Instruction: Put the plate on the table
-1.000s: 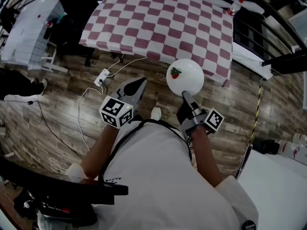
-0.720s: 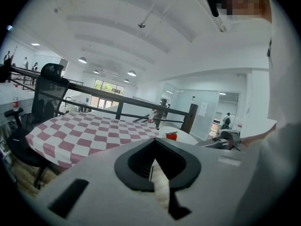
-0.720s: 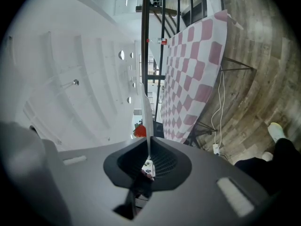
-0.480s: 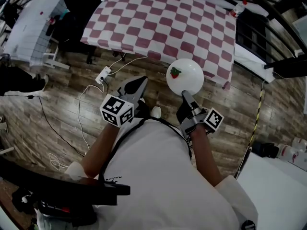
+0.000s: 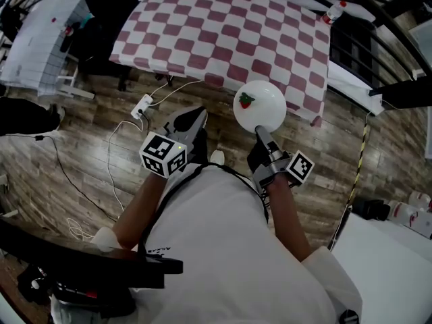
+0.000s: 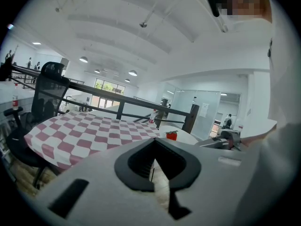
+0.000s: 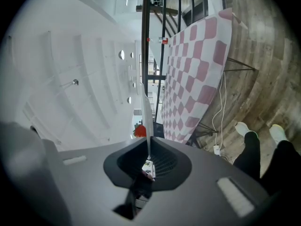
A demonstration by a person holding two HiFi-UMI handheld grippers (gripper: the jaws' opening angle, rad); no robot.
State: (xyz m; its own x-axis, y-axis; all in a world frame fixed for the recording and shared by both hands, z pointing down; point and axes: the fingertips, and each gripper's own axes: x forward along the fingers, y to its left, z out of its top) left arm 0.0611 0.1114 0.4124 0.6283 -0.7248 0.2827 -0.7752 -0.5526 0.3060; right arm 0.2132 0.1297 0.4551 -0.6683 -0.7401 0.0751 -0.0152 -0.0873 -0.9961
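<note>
A round white plate (image 5: 260, 106) with a strawberry print hangs over the wood floor, just short of the near edge of the table (image 5: 223, 32) with the red-and-white checked cloth. My right gripper (image 5: 259, 133) is shut on the plate's near rim. The right gripper view shows the plate edge-on (image 7: 145, 108), running up from the closed jaws of the right gripper (image 7: 148, 149), with the table (image 7: 193, 79) beyond. My left gripper (image 5: 195, 117) is held to the left of the plate, shut and empty. In the left gripper view the plate (image 6: 184, 136) is ahead to the right.
A power strip (image 5: 144, 106) with white cables lies on the floor near the table's front. A black office chair (image 5: 108, 12) stands at the table's left corner. A bottle (image 5: 334, 10) stands at the far right corner. Black railings run behind the table; another white table (image 5: 391, 268) stands at lower right.
</note>
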